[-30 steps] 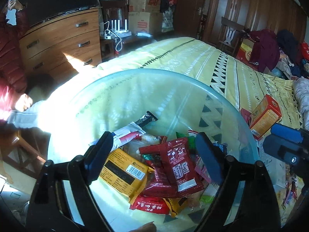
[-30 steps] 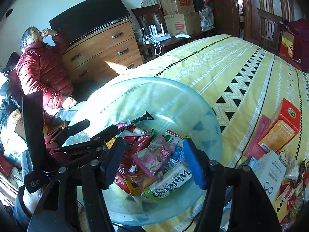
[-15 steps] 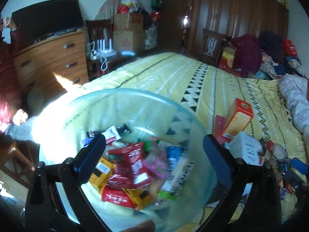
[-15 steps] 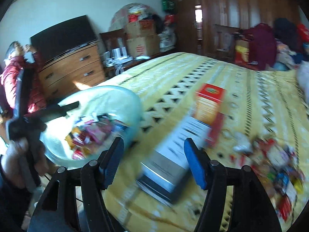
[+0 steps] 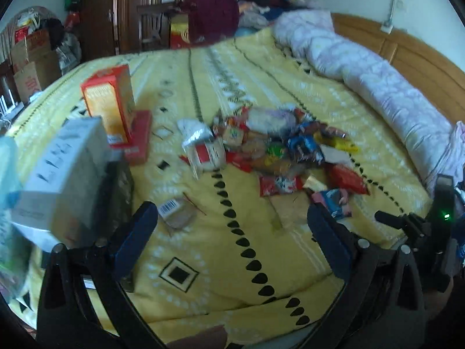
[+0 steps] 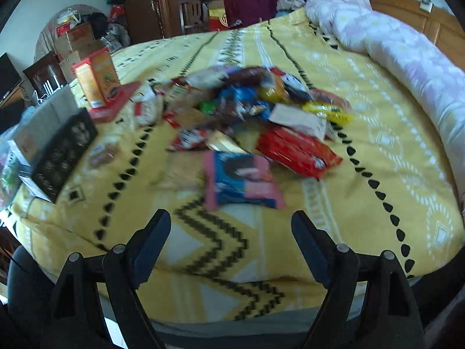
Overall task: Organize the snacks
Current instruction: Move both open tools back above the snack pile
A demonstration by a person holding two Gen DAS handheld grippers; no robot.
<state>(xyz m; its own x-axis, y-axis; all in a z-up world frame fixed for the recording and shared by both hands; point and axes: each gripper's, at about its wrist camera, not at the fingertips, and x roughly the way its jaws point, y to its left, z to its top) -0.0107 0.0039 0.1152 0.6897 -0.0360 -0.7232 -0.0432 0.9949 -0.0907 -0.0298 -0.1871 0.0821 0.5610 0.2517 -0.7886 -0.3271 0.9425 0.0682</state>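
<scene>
A heap of snack packets (image 5: 279, 148) (image 6: 250, 107) lies on the yellow patterned bedspread (image 5: 226, 250). A pink and blue packet (image 6: 241, 179) is the nearest one in the right wrist view, with a red packet (image 6: 296, 151) beside it. My left gripper (image 5: 232, 235) stands open over the blanket, nothing between its fingers. My right gripper (image 6: 231, 241) has its jaws opening and holds nothing; it hangs short of the pink and blue packet. A small clear-wrapped snack (image 5: 177, 215) lies near the left gripper's left finger.
An orange box (image 5: 109, 101) stands on a flat red box (image 5: 139, 138) at the left, next to a grey carton (image 5: 64, 174) and a black tray (image 6: 62, 154). A rolled pale quilt (image 5: 375, 75) lies along the wooden headboard. Part of the other gripper (image 5: 430, 226) shows at the right edge.
Both views swung right, from the glass bowl of snacks to the loose heap on the bed. The bowl has left the frames. The right gripper's fingers stand wider apart than before.
</scene>
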